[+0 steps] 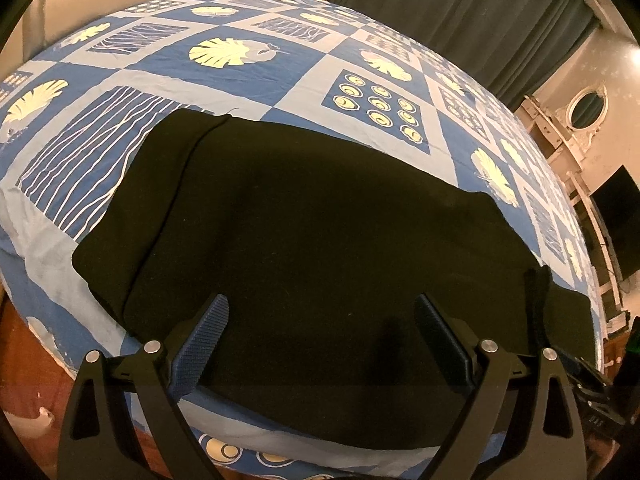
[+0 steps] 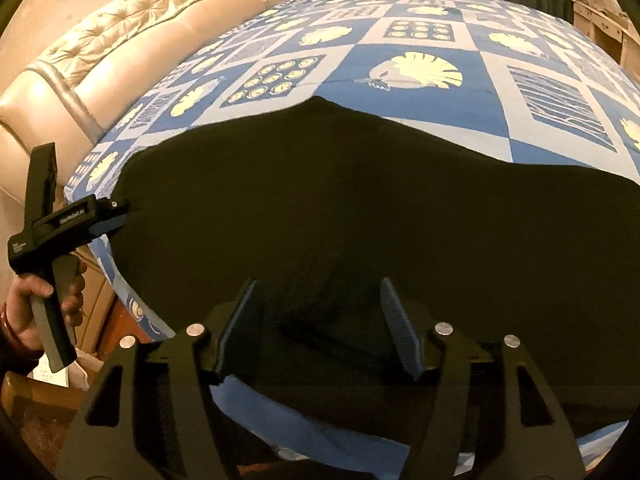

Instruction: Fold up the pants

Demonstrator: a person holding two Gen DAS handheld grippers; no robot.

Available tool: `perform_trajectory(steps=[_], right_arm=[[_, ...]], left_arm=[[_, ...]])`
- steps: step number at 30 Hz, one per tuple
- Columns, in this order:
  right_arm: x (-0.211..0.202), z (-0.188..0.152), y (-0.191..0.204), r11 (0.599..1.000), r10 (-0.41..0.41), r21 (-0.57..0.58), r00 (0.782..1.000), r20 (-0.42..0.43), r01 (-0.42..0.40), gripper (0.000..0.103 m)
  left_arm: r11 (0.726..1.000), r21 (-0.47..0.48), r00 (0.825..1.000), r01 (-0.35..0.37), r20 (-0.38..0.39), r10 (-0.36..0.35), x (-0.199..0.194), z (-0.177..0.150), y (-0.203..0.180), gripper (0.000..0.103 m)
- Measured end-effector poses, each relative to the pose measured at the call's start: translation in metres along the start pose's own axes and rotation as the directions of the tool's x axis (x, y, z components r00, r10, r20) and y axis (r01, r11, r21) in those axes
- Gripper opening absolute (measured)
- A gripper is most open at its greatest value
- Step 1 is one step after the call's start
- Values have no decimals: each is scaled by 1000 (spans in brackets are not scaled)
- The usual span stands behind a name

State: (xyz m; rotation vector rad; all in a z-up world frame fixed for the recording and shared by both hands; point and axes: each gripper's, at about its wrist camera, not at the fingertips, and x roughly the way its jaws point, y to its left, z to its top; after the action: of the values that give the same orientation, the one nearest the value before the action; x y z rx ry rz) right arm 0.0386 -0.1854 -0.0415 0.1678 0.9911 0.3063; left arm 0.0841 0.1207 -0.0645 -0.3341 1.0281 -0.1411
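Observation:
Black pants [image 1: 320,208] lie spread flat on the blue patterned bedsheet [image 1: 248,80], near its front edge, with a fold line running down their left part. My left gripper [image 1: 322,312] hovers over the pants' near edge, open, with nothing pinched between its blue pads [image 1: 204,340]. In the right wrist view the pants [image 2: 360,200] fill the middle. My right gripper [image 2: 316,300] is open above the dark cloth, its pads apart from it. A hand [image 2: 36,300] holds the left gripper [image 2: 124,206] at the pants' left edge.
A tufted beige headboard [image 2: 120,40] runs along the far left of the bed [image 2: 400,92]. Dark curtains [image 1: 460,12] hang behind. A white dresser with an oval mirror [image 1: 588,106] and a dark screen [image 1: 616,220] stand at the right. A wooden floor [image 1: 24,340] lies below the bed's edge.

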Motion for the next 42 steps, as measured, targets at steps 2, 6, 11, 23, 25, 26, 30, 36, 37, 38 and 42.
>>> perform_trajectory(steps=[2, 6, 11, 23, 25, 26, 30, 36, 37, 38, 42], right_arm=[[-12, 0, 0, 999, 32, 30, 998, 55, -33, 63], [-34, -4, 1, 989, 111, 80, 982, 155, -124, 73], [-32, -20, 9, 972, 195, 99, 965, 175, -214, 76], [-11, -32, 18, 959, 232, 137, 964, 132, -249, 78], [-10, -33, 17, 955, 239, 148, 963, 128, -257, 78], [-10, -34, 16, 954, 241, 151, 962, 126, -259, 78], [-8, -34, 15, 952, 246, 158, 961, 123, -264, 78], [-5, -35, 10, 941, 268, 182, 956, 118, -287, 79], [-5, -35, 10, 939, 271, 187, 955, 120, -290, 79], [-4, -35, 8, 936, 276, 192, 954, 121, -295, 79], [-4, -34, 7, 931, 282, 203, 951, 123, -303, 79]], left_arm=[[1000, 3, 1000, 22, -8, -22, -2, 2, 2, 93], [994, -2, 994, 112, 12, -112, -23, 17, 14, 93], [986, -40, 983, 160, 92, -156, -51, 39, 56, 93], [870, -348, 934, 349, 47, -355, -11, 52, 153, 93], [887, -267, 915, 377, -40, -401, 2, 58, 136, 93], [891, -247, 909, 382, -75, -411, 7, 60, 131, 93], [902, -169, 901, 396, -115, -418, 19, 66, 113, 93], [877, -241, 891, 416, -83, -446, 31, 66, 131, 41], [878, -254, 891, 405, -105, -441, 35, 66, 134, 28], [860, -285, 879, 422, -105, -466, 38, 64, 138, 26], [849, -313, 873, 424, -106, -475, 37, 65, 138, 17]])
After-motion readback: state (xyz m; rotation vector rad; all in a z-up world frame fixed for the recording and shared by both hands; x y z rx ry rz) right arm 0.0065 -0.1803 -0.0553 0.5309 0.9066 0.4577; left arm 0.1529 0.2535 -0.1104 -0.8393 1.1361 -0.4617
